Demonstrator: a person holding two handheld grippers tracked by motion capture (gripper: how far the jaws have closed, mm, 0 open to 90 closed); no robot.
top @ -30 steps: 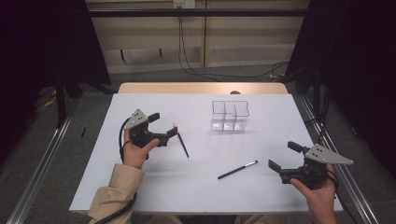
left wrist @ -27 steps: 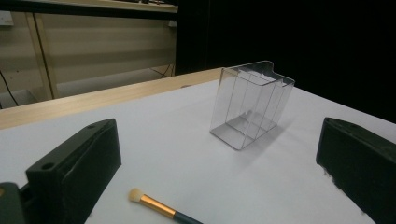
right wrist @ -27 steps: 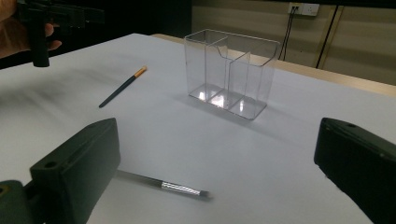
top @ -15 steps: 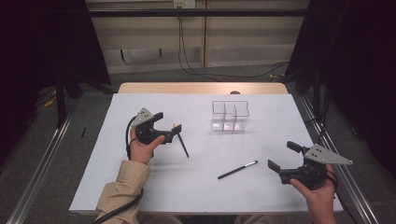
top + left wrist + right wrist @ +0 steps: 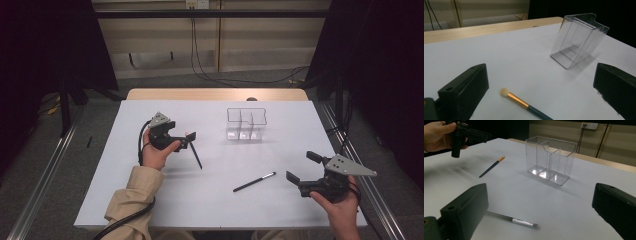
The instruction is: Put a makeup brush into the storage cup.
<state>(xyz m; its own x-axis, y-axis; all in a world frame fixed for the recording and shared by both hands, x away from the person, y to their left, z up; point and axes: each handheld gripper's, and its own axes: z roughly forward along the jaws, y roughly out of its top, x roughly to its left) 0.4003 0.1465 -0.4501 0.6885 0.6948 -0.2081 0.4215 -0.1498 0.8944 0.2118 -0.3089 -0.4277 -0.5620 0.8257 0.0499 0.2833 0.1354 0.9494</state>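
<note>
Two tongs (image 5: pixel 186 141) (image 5: pixel 303 166) agape, brush (image 5: pixel 524 103) btwn left's jaws

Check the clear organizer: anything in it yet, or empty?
Empty. The clear organizer shows bare compartment floors; the gold-ferrule brush and the silver-ferrule brush both lie on the white table cover outside it.

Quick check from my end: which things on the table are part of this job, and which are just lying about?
Likely in the job:
gold-banded brush, between the open left gripper jaws
silver-banded brush, near the open right gripper
clear organizer, empty

Lying about:
wall cables
</note>
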